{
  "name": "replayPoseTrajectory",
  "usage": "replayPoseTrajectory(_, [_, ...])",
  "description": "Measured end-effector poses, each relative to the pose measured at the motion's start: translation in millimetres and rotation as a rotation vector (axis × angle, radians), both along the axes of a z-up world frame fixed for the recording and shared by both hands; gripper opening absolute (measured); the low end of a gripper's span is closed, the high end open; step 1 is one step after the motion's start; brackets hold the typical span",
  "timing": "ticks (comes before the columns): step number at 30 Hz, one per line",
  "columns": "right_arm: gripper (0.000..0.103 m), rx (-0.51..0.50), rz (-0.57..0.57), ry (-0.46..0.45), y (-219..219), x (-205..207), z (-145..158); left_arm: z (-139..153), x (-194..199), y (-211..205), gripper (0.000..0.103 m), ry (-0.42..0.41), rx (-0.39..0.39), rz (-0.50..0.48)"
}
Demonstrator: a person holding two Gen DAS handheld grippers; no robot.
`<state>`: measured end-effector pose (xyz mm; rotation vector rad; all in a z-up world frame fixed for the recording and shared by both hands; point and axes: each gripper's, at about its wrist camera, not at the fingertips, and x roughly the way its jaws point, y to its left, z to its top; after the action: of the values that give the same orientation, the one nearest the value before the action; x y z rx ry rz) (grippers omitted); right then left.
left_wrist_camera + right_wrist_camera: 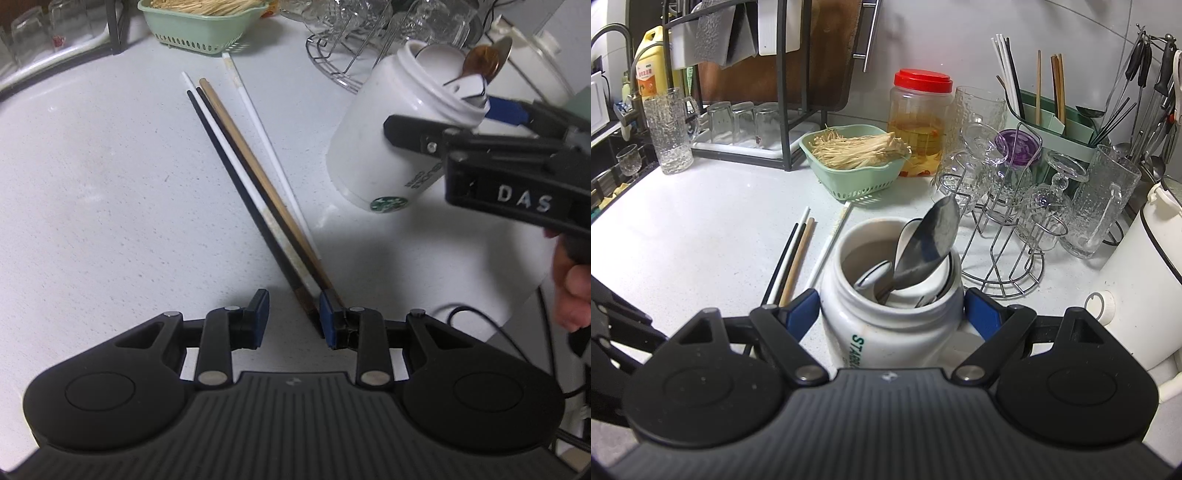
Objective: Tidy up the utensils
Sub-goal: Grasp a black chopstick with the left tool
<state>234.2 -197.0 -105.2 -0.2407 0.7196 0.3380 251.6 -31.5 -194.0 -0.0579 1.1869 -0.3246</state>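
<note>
The white jar [892, 325] is clamped between the pads of the right gripper [891, 314], tipped toward the chopsticks [255, 192], spoons [923, 251] already standing inside it. Over on the counter [92, 184], the left gripper [293, 319] is brought low with its jaws apart and nothing held; the near ends of the chopsticks are seen just against its right-hand pad [327, 319], fanning away ahead of it. A pickup looks to be in hand. A small shift rightward is called for next, so the bundle is straddled before the jaws are closed.
</note>
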Motion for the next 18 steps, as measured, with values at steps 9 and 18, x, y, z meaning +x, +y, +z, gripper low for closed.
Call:
replayPoseTrajectory(9, [0.088, -0.007, -0.011, -0.001, 2.6, -0.1, 0.0, 1.8, -1.9, -10.3, 0.029, -0.012, 0.044, -0.022])
replayPoseTrajectory(18, [0.088, -0.005, -0.035, -0.009, 5.7, -1.7, -1.1, 1.9, -10.0, -5.4, 0.011, 0.009, 0.072, -0.014])
